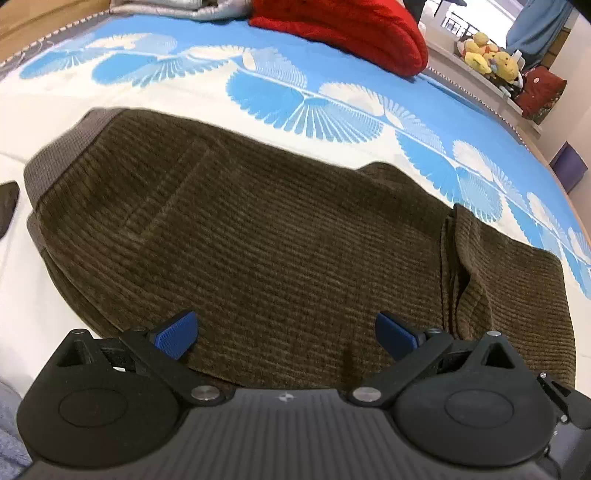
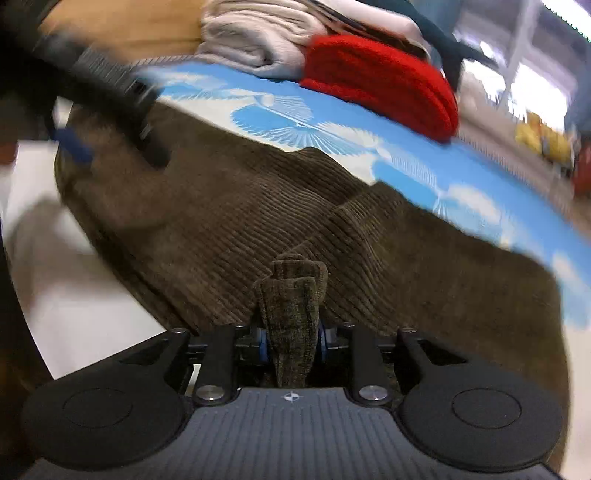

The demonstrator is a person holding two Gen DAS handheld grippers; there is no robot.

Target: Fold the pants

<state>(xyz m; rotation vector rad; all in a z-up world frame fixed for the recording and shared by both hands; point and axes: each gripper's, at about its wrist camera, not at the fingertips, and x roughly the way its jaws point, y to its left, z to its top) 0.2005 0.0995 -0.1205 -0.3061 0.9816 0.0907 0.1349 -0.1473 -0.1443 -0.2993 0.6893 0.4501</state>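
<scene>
The pants (image 1: 258, 229), of brown ribbed corduroy, are seen laid flat across a bed (image 1: 110, 96) covered by a sheet printed with blue and white fan shapes. Their grey waistband (image 1: 59, 155) lies at the far left end of the garment in the left wrist view, and a pocket seam is visible just beside it. At the opposite end, the fabric is doubled over on itself, with a folded edge (image 1: 452, 266) standing up slightly from the layer beneath.

The left gripper (image 1: 286, 334) is held over the near edge of the pants; its jaws are spread wide, and nothing is caught between the blue pads (image 1: 177, 334). Whether the pads touch the cloth cannot be told.

The right gripper (image 2: 291, 339) is seen pinching a bunched ridge of the pants (image 2: 291, 302), which rises upright between its jaws, pressed together on the cloth. The rest of the garment spreads away beyond that ridge. The right wrist view is blurred, and the left gripper (image 2: 110, 110) is made out only as a dark shape above the far left part of the pants.

Beyond the pants, at the far side of the bed, a red folded cloth (image 1: 347, 29) is seen, with pale grey fabric (image 2: 251, 40) piled beside it.
</scene>
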